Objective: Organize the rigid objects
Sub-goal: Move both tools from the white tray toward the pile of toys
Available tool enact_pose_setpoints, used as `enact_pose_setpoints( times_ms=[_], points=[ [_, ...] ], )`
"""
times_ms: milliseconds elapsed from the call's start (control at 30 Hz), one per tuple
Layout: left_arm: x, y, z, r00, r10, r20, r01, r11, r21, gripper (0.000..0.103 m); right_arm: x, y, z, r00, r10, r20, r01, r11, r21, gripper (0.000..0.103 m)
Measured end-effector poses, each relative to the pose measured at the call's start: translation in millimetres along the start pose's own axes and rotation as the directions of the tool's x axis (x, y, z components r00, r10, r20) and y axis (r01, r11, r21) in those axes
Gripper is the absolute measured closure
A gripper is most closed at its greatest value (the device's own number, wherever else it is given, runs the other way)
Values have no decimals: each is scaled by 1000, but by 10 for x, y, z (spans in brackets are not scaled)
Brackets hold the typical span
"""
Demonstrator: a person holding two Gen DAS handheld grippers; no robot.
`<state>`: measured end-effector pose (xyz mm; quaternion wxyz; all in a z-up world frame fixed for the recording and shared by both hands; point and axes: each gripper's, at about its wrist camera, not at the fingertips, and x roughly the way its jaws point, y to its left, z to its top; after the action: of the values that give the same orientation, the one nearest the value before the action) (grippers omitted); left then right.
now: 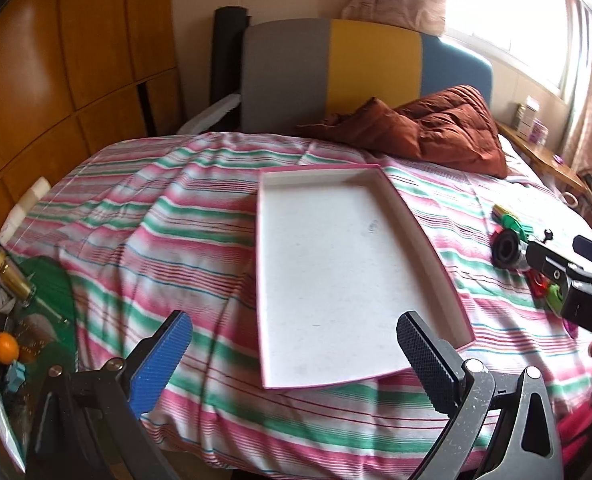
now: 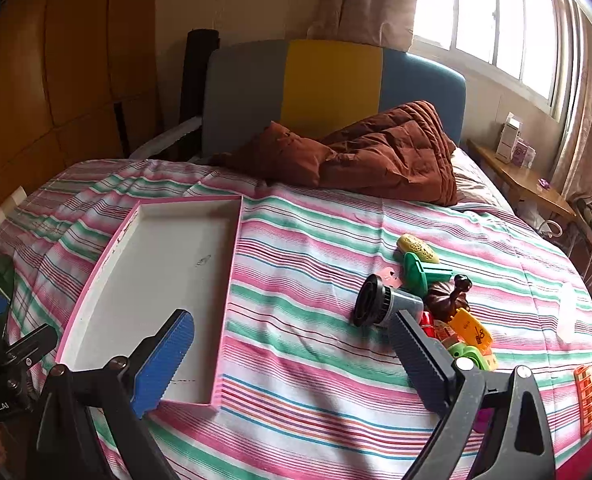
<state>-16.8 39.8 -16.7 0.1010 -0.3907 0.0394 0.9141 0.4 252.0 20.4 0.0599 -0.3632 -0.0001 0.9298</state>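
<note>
Pink-rimmed tray (image 1: 428, 236) on the striped bed (image 1: 175, 240) mid-frame ahead of the released left hand-held gripper (image 1: 293, 354), toy pile (image 2: 436, 300) right of centre by the released right hand-held gripper (image 2: 291, 360)

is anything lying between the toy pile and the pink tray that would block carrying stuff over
Nothing visible does. Only bare striped bedspread lies between the toy pile and the pink tray. The tray holds nothing, and the right tongs are open and hold nothing.
</note>
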Motion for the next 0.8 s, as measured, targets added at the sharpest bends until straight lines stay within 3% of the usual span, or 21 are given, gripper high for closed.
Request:
enact_pose_setpoints(
  times_ms=[133, 400, 533, 633, 733, 800],
  points=[
    [54, -105, 43, 998, -54, -23, 54, 998, 11, 0, 18, -328, 31, 999, 26, -26, -25, 998, 58, 4],
    [128, -429, 208, 981, -190, -37, 192, 980, 61, 0, 20, -1445, 41, 998, -41, -54, 53, 967, 248, 3],
    [194, -741, 346, 954, -293, -67, 299, 949, 104, 0, 82, -2054, -107, 994, -82, -78, 105, 915, 389, 3],
    [336, -1045, 449, 920, -368, -135, 384, 916, 119, 0, 128, -2365, -271, 992, -98, -81, 125, 875, 468, 3],
    [493, -1355, 508, 912, -364, -188, 395, 904, 163, 0, 201, -2570, -419, 992, -65, -107, 114, 825, 554, 3],
    [621, -1615, 541, 905, -359, -228, 402, 897, 183, 0, 216, -2674, -449, 997, -12, -74, 55, 785, 617, 3]
  ],
)
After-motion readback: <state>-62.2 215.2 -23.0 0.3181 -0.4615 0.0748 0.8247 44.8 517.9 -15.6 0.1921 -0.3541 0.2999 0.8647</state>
